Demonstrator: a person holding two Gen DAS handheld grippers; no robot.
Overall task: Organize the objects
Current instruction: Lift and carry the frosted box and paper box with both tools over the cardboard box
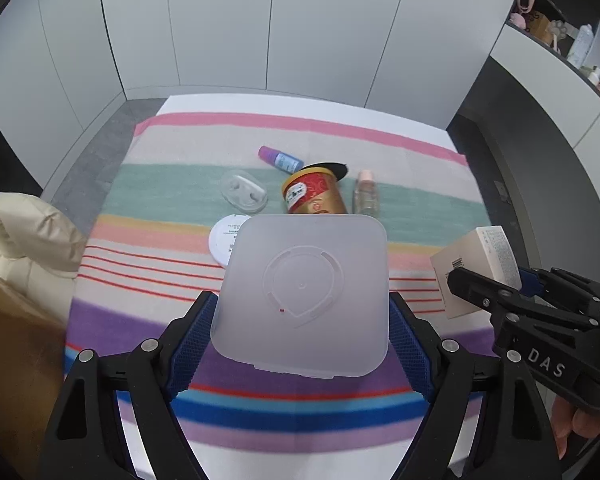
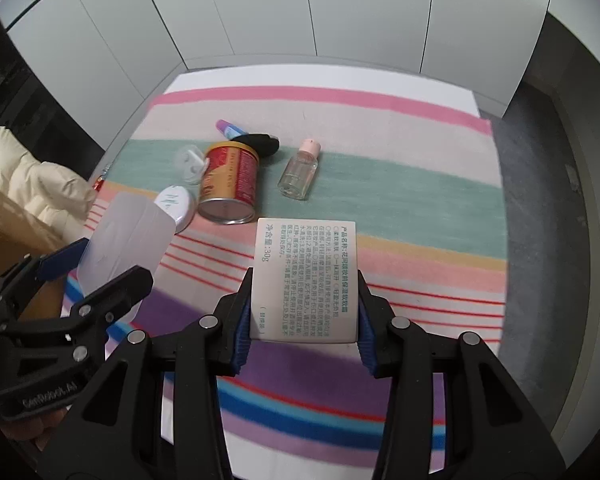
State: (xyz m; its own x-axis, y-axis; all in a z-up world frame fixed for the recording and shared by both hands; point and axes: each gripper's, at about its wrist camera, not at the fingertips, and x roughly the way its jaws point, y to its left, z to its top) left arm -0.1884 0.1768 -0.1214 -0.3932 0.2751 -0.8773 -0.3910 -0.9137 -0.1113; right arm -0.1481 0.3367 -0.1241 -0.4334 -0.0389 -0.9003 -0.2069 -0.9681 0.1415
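Note:
My left gripper (image 1: 300, 312) is shut on a frosted square plastic case (image 1: 304, 296) and holds it above the striped cloth; the case also shows in the right wrist view (image 2: 120, 236). My right gripper (image 2: 304, 308) is shut on a cream carton with printed text (image 2: 305, 280), which also shows in the left wrist view (image 1: 476, 268). On the cloth lie a red and gold can (image 2: 230, 182), a clear bottle with a pink cap (image 2: 299, 170), a small purple-capped bottle (image 1: 281, 159), a white round compact (image 2: 176, 204) and a clear oval case (image 1: 244, 192).
The striped cloth (image 2: 420, 184) covers a white table. A cream padded jacket (image 1: 24, 236) and a brown paper bag (image 2: 8, 232) stand at the left. A black object (image 2: 264, 142) lies behind the can. Shelves with small items (image 1: 560, 32) are at the far right.

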